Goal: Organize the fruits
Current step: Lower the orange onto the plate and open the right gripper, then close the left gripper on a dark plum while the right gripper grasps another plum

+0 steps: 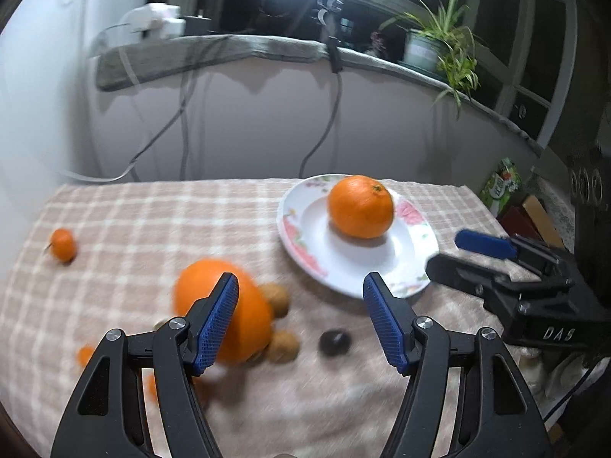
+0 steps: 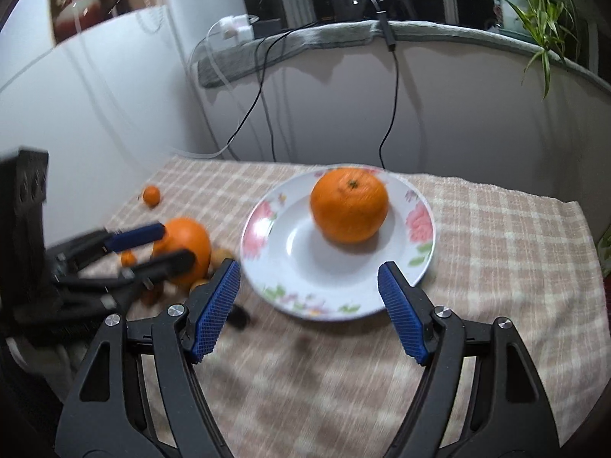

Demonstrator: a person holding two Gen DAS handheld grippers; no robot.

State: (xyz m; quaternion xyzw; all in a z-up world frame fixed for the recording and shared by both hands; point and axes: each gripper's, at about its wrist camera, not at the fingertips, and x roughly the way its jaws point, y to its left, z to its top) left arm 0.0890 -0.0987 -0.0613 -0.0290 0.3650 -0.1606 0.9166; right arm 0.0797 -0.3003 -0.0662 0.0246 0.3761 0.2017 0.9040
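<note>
2 fisheye views look forward and downward over a checked tablecloth (image 1: pixel 152 213), each from just behind its own gripper. The left wrist camera sits at the near left, close above the cloth, facing the far windowsill (image 1: pixel 214 51); the left gripper (image 1: pixel 301 316) fills its lower edge. The right wrist camera sits at the near right, facing the same sill, with the right gripper (image 2: pixel 309 305) in the foreground. Both views share the floral plate (image 1: pixel 305 236) holding a large orange (image 1: pixel 361 206), the loose fruit on the left, and the potted plant (image 1: pixel 439 42). Each camera also sees the other gripper at its side.
</note>
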